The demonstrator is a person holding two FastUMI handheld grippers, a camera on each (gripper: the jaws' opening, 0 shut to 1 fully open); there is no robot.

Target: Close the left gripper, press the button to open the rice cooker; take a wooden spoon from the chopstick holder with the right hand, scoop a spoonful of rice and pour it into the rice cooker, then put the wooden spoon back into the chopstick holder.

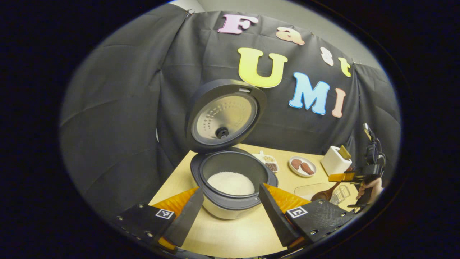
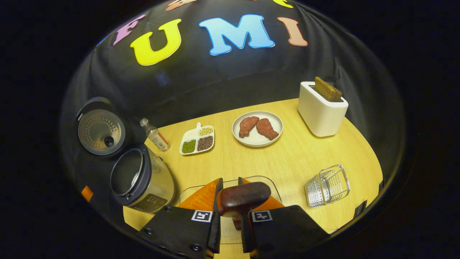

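Rice cooker (image 1: 231,180) sits at the counter's (image 1: 230,230) near-left part, lid (image 1: 224,115) swung up and back, so the button step looks done; white rice shows in the pot. Left claw (image 1: 230,212) hangs just in front of the cooker w/ fingers spread wide on either side of its front rim, gripping nothing — prob. parked there out of the spoon's way.

Right claw (image 2: 230,208) is clenched on the wooden spoon (image 2: 244,198): both fingers press the handle low, bowl up and fwd. Can't tell if the bowl carries any rice. It hovers over a clear glass dish (image 2: 230,187), which sits right of the cooker. In the left gripper view, the same spoon (image 1: 325,194) is held by a hand (image 1: 372,189) at the far right, tilted down toward the counter.

Wire chopstick holder (image 2: 327,185) lies farther right, looks tipped on its side, empty. Spoon is out; scoop or pour is the step in hand, I'd judge.

Also on the counter: plate (image 2: 257,138) w/ two meat pieces, toaster (image 2: 321,109), small bottle (image 2: 155,135), divided bean dish (image 2: 197,140).
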